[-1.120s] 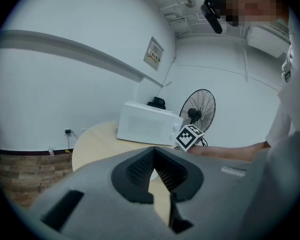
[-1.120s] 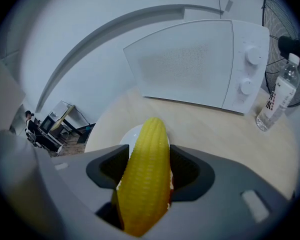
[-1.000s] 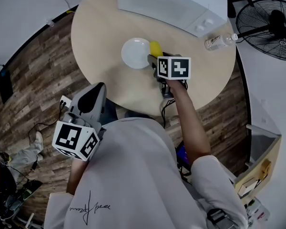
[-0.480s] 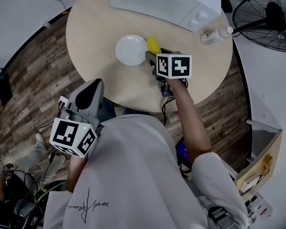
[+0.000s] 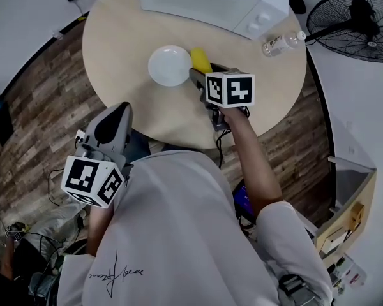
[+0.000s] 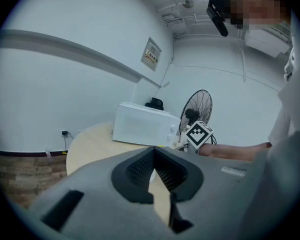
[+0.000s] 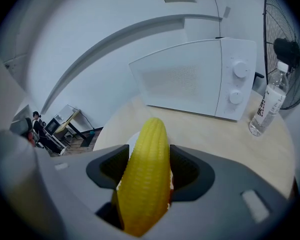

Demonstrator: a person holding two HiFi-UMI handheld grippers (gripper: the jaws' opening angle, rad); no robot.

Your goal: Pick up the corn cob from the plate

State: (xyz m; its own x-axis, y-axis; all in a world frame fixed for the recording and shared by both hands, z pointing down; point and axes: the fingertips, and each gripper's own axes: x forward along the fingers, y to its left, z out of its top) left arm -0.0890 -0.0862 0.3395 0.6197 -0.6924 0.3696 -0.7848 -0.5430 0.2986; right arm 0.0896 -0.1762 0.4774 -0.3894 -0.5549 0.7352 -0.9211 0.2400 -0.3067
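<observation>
The right gripper point(image 5: 202, 74) clamps the corn point(image 7: 145, 174) between its jaws. It sits at the upper centre of the head view, just right of the white plate point(image 5: 166, 65) on the round table point(image 5: 127, 37). The left gripper point(image 6: 152, 169), at lower left near the table's edge, is closed and empty.

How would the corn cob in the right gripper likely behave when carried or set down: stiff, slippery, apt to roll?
Probably stiff: the corn cob juts straight past the right gripper without sagging. Its ridged kernels likely resist slipping. Round and tapered, it may roll if released.
</observation>
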